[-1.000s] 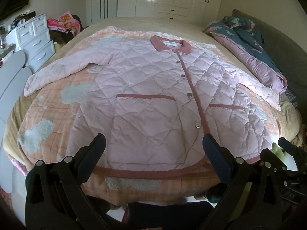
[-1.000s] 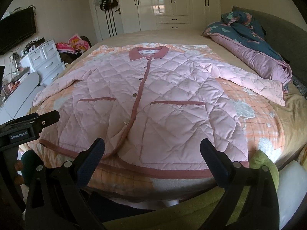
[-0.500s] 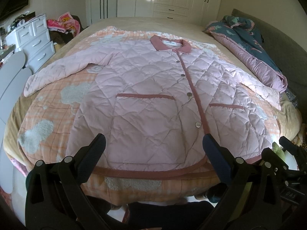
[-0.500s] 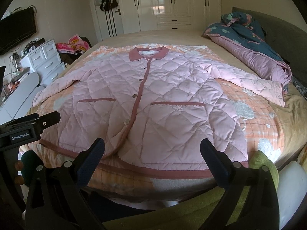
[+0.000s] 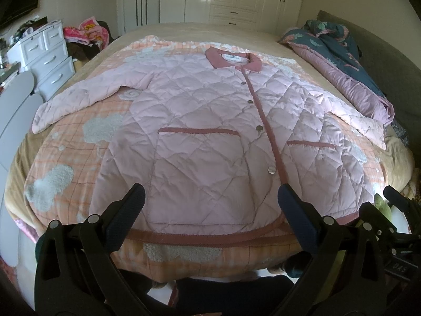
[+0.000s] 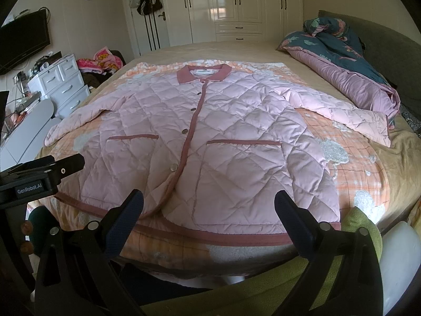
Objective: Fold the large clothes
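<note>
A pink quilted jacket [image 5: 210, 131] with darker pink trim lies flat and buttoned on the bed, collar away from me, both sleeves spread out; it also shows in the right wrist view [image 6: 210, 144]. My left gripper [image 5: 210, 197] is open and empty, hovering just above the jacket's hem near the left pocket. My right gripper [image 6: 209, 201] is open and empty, above the hem near the right pocket. The left gripper's body [image 6: 39, 176] shows at the left edge of the right wrist view.
An orange checked blanket [image 5: 71, 158] lies under the jacket on the bed. A rumpled blue and mauve quilt [image 6: 342, 65] lies along the right side. A white drawer unit [image 5: 44, 58] stands left of the bed, wardrobes [image 6: 236, 8] at the back.
</note>
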`<action>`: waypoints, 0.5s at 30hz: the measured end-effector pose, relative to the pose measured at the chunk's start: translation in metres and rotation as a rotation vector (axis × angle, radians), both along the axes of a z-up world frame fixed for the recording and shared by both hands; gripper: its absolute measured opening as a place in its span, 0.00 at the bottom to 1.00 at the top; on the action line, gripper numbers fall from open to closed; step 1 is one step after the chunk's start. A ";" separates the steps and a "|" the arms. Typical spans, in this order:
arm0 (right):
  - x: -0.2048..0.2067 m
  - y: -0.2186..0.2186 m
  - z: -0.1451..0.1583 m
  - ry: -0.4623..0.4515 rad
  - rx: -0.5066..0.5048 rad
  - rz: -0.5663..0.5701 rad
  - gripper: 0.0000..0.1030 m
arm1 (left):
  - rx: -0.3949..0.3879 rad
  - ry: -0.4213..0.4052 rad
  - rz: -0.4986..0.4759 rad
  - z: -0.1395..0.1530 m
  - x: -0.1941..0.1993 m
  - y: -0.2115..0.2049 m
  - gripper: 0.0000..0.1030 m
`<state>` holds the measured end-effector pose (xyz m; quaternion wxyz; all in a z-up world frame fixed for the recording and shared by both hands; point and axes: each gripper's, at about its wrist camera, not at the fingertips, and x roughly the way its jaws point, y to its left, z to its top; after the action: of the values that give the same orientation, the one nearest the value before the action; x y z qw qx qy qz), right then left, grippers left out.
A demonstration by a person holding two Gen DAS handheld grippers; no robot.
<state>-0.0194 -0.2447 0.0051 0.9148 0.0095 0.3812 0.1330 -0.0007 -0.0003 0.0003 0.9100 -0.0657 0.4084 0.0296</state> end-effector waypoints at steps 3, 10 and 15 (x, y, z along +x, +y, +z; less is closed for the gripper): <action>0.000 0.001 0.000 0.001 0.000 -0.001 0.96 | 0.001 0.003 0.001 0.005 -0.001 0.002 0.92; 0.002 0.002 -0.001 0.001 0.000 0.006 0.96 | 0.000 0.007 -0.002 0.000 0.000 0.000 0.92; 0.006 0.003 0.000 0.006 0.002 0.001 0.96 | -0.008 0.010 -0.004 -0.008 0.005 0.002 0.92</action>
<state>-0.0132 -0.2415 0.0048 0.9136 0.0108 0.3839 0.1336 0.0045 0.0015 -0.0078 0.9077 -0.0684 0.4131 0.0266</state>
